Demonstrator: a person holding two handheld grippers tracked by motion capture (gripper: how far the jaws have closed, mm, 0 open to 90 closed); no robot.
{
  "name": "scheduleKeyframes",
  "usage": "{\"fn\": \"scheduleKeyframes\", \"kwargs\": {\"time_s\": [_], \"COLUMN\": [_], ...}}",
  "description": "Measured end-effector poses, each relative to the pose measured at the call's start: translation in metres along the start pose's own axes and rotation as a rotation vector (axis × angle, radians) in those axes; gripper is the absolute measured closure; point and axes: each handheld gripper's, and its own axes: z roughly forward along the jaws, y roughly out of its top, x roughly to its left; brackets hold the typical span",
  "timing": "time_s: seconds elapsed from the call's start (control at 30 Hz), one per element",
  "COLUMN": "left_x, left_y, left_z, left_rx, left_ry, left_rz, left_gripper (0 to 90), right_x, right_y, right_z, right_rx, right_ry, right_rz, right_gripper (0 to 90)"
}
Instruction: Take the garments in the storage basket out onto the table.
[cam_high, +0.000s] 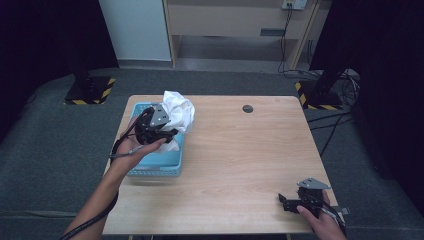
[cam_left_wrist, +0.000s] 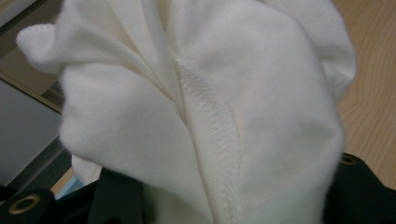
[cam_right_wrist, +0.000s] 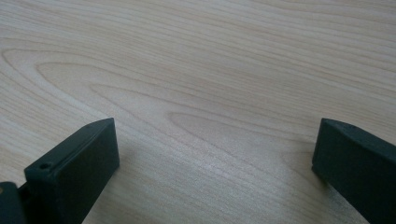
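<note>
A crumpled white cloth hangs bunched above the light blue basket at the table's left side. My left gripper is shut on the cloth, held up over the basket by the person's left hand. In the left gripper view the white cloth, with a stitched seam, bulges between the black jaws and hides their tips. My right gripper rests near the table's front right corner, pointing left. In the right gripper view my right gripper stands open over bare wood, nothing between its jaws.
The wooden table has a small dark round cap near its far edge. Black stands with yellow-striped bases sit on the grey floor beyond both far corners. Cables trail on the floor at the right.
</note>
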Motion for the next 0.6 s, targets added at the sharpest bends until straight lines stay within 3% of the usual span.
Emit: {"fn": "scheduleKeyframes", "kwargs": {"time_s": [0.33,0.6], "left_x": [-0.015,-0.024], "left_y": [0.014,0.016], "left_z": [-0.003,-0.003], "left_rx": [-0.015,-0.026], "left_ry": [-0.012,-0.032], "left_rz": [0.052,0.058], "left_gripper": [45.1,45.1], "right_x": [0.0,0.0], "right_y": [0.0,0.0], "right_z": [0.0,0.0], "right_rx": [0.0,0.0], "right_ry": [0.0,0.0], "right_rz": [-0.001,-0.001], "right_gripper": [0.5,0.5]}}
